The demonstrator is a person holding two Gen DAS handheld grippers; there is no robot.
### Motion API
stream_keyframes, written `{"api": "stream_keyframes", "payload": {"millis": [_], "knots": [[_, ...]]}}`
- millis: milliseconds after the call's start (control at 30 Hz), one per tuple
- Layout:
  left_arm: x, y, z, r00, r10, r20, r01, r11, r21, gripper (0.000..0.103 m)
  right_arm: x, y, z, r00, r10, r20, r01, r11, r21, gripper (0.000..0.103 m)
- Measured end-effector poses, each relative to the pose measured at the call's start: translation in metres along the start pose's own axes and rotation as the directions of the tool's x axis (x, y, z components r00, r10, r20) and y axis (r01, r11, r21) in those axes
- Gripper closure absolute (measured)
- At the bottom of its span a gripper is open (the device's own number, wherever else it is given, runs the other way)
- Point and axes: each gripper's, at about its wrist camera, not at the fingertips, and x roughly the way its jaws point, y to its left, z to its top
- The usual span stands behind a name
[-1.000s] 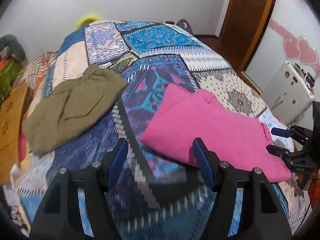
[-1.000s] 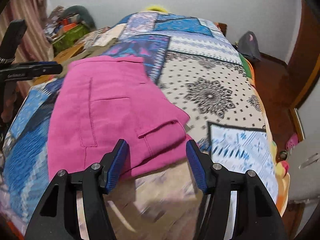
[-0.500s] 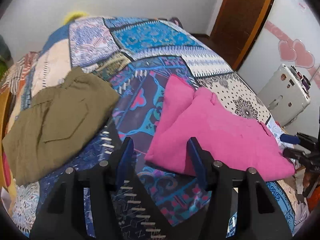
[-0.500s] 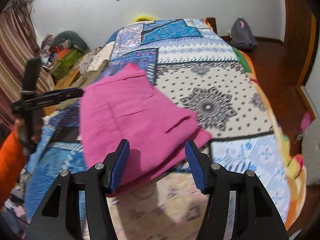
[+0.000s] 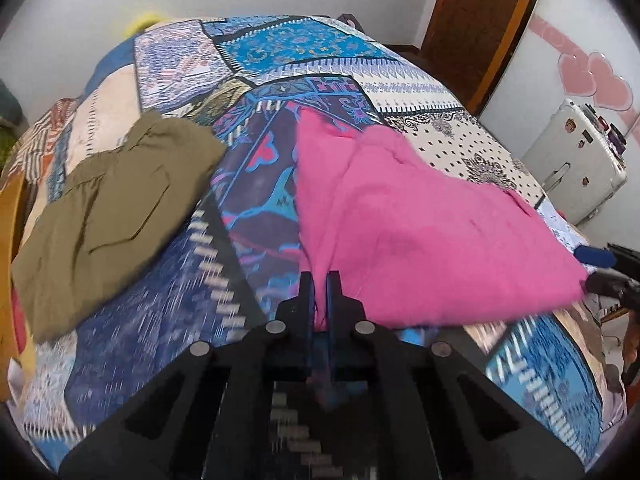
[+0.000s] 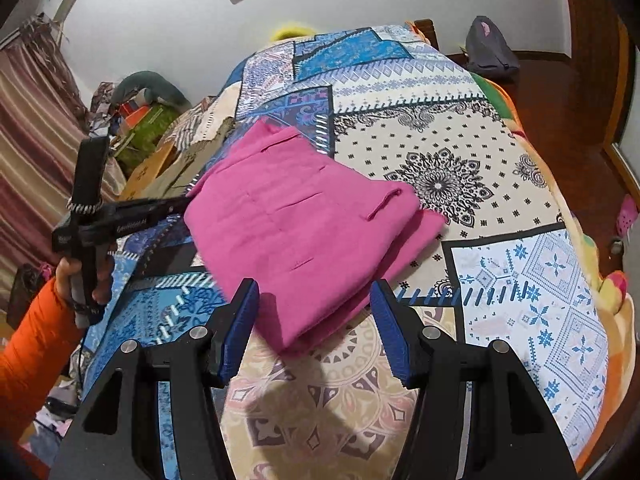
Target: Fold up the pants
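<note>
Folded pink pants [image 5: 416, 224] lie on the patchwork bedspread [image 5: 280, 44]. My left gripper [image 5: 320, 280] is shut on the near left corner of the pink pants, with cloth pinched between its blue pads. In the right wrist view the same pink pants [image 6: 304, 224] lie just beyond my right gripper [image 6: 314, 312], which is open and empty, its jaws straddling the near edge of the fold. The left gripper [image 6: 176, 204] shows there at the pants' left edge.
Folded olive-green pants [image 5: 116, 208] lie to the left on the bed. A white mini fridge [image 5: 576, 168] and a wooden door stand to the right. Clutter and a striped curtain [image 6: 28, 128] are beside the bed's left side. A grey bag [image 6: 492, 48] sits on the floor.
My left gripper has moved forward to the pink pants and shut on their corner. My right gripper has stayed open, pulled back slightly with more of the bed in view.
</note>
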Motion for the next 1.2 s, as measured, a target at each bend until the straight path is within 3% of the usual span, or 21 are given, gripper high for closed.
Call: {"api": "stream_keyframes", "payload": {"millis": [233,333,433,500,633,700,867,1033,1200], "knots": [[-0.047,0.01,-0.038,0.999,0.039,0.022,-0.038,0.997,-0.068,0.102,0.016,0.011,0.013,1.0,-0.03,0.004,0.03,0.995,-0.096,0.047],[-0.057,0.019,-0.056,0.992,0.124,0.021,-0.122,0.989,-0.08,0.102,0.019,0.015,0.02,0.999,-0.034,0.023,0.037,0.99,-0.133,0.047],[-0.06,0.024,-0.062,0.993,0.117,0.012,-0.115,0.989,-0.096,0.101,0.023,0.014,0.026,0.998,-0.052,0.033,0.056,0.989,-0.138,0.047],[-0.062,0.022,-0.057,0.992,0.121,0.026,-0.118,0.988,-0.097,0.1,0.023,0.009,0.027,0.998,-0.045,0.037,0.048,0.993,-0.107,0.047],[-0.064,0.01,-0.035,0.995,0.07,0.073,-0.063,0.994,-0.087,0.085,0.026,0.002,0.022,0.997,-0.076,0.026,0.078,0.992,-0.1,0.047],[-0.062,-0.002,-0.021,0.995,0.034,0.094,-0.028,0.998,-0.061,0.085,0.034,-0.003,0.018,0.994,-0.108,-0.006,0.106,0.988,-0.11,0.047],[-0.044,-0.032,0.005,0.993,-0.048,0.106,0.051,0.999,-0.02,0.085,0.037,-0.024,0.013,0.996,-0.072,-0.05,0.071,0.997,-0.028,0.048],[-0.008,-0.042,0.009,0.999,-0.023,0.047,0.023,1.0,-0.006,0.083,0.038,-0.02,0.01,0.995,-0.094,-0.043,0.092,0.994,-0.059,0.049],[0.004,-0.02,0.0,1.0,0.02,0.01,-0.019,0.998,-0.064,0.076,0.038,-0.023,0.013,0.995,-0.087,-0.051,0.083,0.994,-0.077,0.049]]}}
